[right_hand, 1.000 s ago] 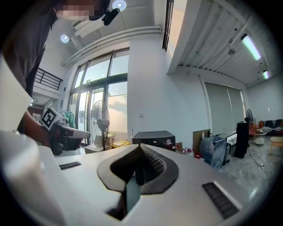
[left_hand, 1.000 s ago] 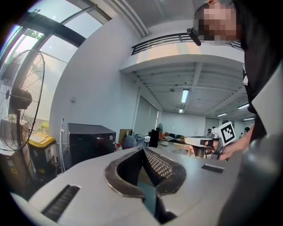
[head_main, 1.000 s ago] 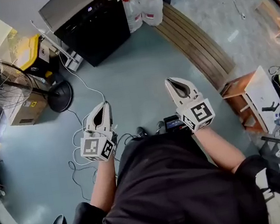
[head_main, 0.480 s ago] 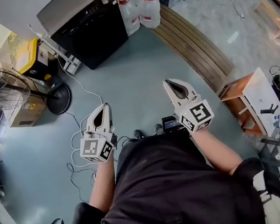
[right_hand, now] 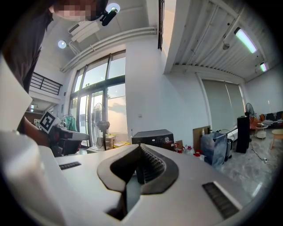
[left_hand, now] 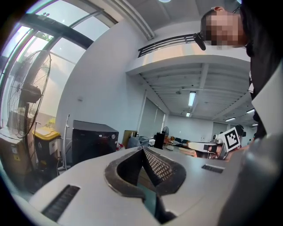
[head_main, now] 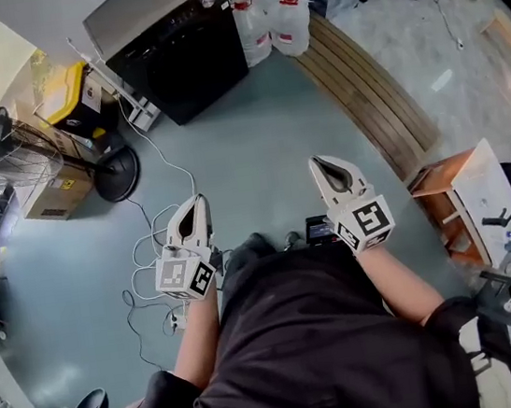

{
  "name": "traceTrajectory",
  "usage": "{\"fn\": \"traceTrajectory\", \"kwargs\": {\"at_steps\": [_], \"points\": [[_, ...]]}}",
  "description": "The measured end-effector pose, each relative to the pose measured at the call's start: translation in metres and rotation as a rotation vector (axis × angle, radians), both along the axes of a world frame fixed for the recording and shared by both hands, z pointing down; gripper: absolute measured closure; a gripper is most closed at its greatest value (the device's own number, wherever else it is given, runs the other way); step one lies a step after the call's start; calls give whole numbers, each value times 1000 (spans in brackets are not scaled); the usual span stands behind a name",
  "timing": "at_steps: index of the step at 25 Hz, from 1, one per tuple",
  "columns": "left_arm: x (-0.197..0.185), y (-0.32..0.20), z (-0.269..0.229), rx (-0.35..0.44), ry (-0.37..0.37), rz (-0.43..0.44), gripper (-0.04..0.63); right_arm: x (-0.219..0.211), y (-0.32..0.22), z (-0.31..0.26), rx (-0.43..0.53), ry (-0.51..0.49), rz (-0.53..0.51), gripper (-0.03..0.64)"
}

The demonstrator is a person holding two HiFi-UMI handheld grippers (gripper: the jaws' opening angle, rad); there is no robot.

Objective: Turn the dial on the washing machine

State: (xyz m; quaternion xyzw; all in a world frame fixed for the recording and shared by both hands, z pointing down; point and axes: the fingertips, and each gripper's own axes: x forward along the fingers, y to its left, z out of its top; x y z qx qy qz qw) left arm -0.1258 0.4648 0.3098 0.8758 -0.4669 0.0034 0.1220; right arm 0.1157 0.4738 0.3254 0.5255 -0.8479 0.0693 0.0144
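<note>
The black washing machine stands across the floor by the far wall, with a silver top and a small round dial on its panel. It also shows far off in the left gripper view, washing machine with dial, and in the right gripper view, washing machine with dial. My left gripper and right gripper are held out in front of the person's body. Both point toward the machine from a distance, shut and holding nothing.
A standing fan, a yellow-lidded bin and a cardboard box sit left of the machine. Water jugs stand to its right. A curved wooden strip and a small wooden table lie right. White cables trail on the floor.
The head view has shifted a little. Both grippers stay shut in front of the body, the left one slightly further right.
</note>
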Motion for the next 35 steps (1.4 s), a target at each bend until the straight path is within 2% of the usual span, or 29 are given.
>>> {"fn": "traceTrajectory", "kwargs": {"at_steps": [9, 20, 29, 35], "points": [[-10, -4, 6, -19, 17, -38, 580, -12, -14, 4, 7, 15, -52, 595], [1, -51, 10, -17, 36, -24, 580, -8, -45, 0, 33, 33, -61, 595], [-2, -119, 16, -18, 35, -34, 580, -12, -116, 1, 45, 36, -62, 595], [-9, -190, 2, -1, -5, -61, 580, -13, -182, -5, 43, 33, -35, 595]]}}
